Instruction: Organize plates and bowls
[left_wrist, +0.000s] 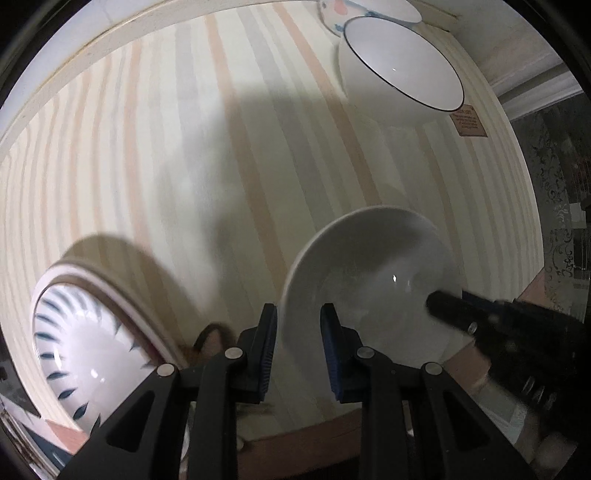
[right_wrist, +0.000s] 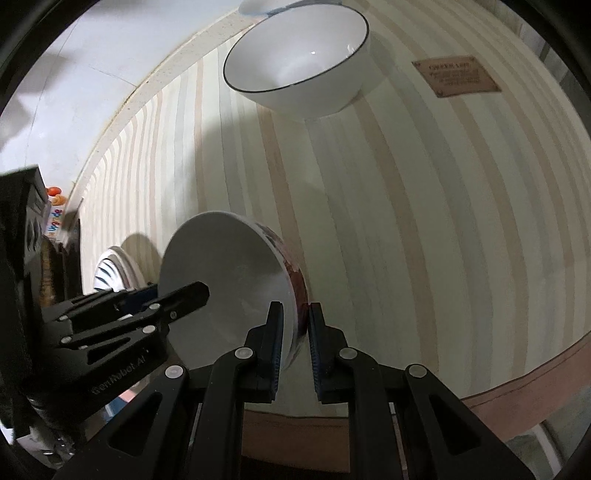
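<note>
your right claw (right_wrist: 296, 328) is pinching the rim of the bowl (right_wrist: 225, 273): one pad inside the wall, the other on the red-patterned outside, rim clamped btwn them. the bowl hangs tilted, its white inside facing left, above the striped cloth (right_wrist: 406, 221). your left claw (left_wrist: 298, 328) sits at the opposite edge of the same bowl (left_wrist: 369, 280), fingers spread w/ a clear gap; the rim runs up btwn the blue pads (left_wrist: 269, 347) but i can't tell if either pad touches it. in the right view that left claw (right_wrist: 199, 291) pokes in from the left, one black tip over the bowl's inner face. in the left view your right claw's dark tip (left_wrist: 443, 306) overlaps the bowl's far rim.

just left of the left claw, low on the cloth (left_wrist: 184, 147), there's a plate (left_wrist: 77, 350) w/ blue leaf marks, stacked on what looks like another white plate rim. it's beside the bowl, apart from it, and shows small in the right view (right_wrist: 110, 273) too.

farther out, well apart, a black-rimmed white bowl (right_wrist: 295, 59) stands upright on the cloth, same one at top right in the left view (left_wrist: 399, 70). behind it, touching or nearly so, a patterned dish (left_wrist: 365, 11) at the frame edge. a brown label (right_wrist: 456, 77) lies on the cloth right of that bowl.
</note>
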